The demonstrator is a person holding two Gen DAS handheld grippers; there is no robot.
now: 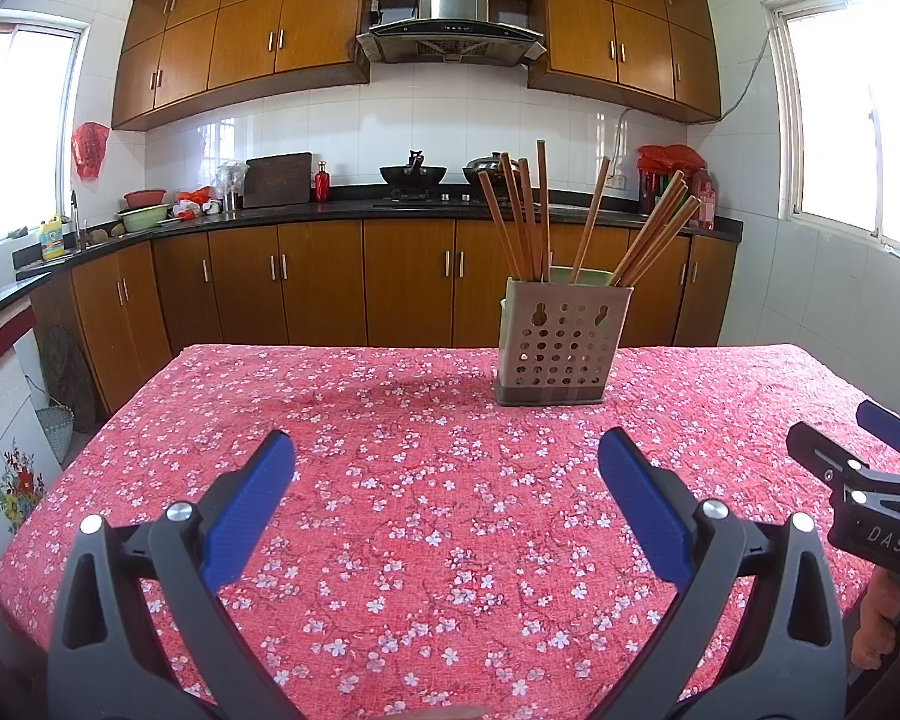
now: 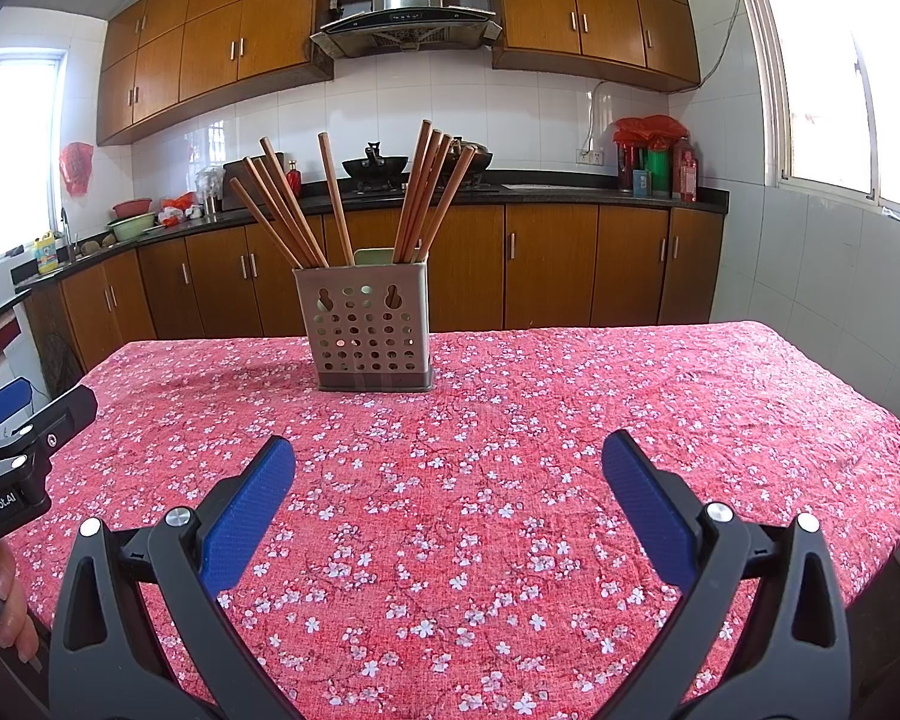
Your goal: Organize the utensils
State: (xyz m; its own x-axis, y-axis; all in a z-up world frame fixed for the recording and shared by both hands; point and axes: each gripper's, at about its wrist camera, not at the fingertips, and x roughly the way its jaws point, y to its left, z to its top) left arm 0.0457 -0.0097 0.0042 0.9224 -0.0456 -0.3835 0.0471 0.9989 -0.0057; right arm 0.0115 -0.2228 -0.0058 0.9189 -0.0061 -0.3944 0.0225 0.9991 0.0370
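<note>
Hovering low over the red floral tablecloth (image 1: pixel 426 516), both tongs spread wide and gripping nothing. Left gripper (image 1: pixel 447 450) gaping fully, blue pads (image 1: pixel 249 510) well apart, touching neither cloth nor utensils. Right gripper (image 2: pixel 450 456) likewise released, blue pads (image 2: pixel 648 510) splayed, hanging free above the cloth. Showing up at each other's frame edges, side by side, apart. Standing upright farther back on the table, well beyond both sets of fingers: a perforated grey utensil holder (image 1: pixel 561 342) (image 2: pixel 369 330). Leaning out of it in loose bunches toward left and right, wooden chopsticks (image 1: pixel 528 216) (image 2: pixel 426 192). Running along behind, brown kitchen cabinets (image 1: pixel 408 282).
</note>
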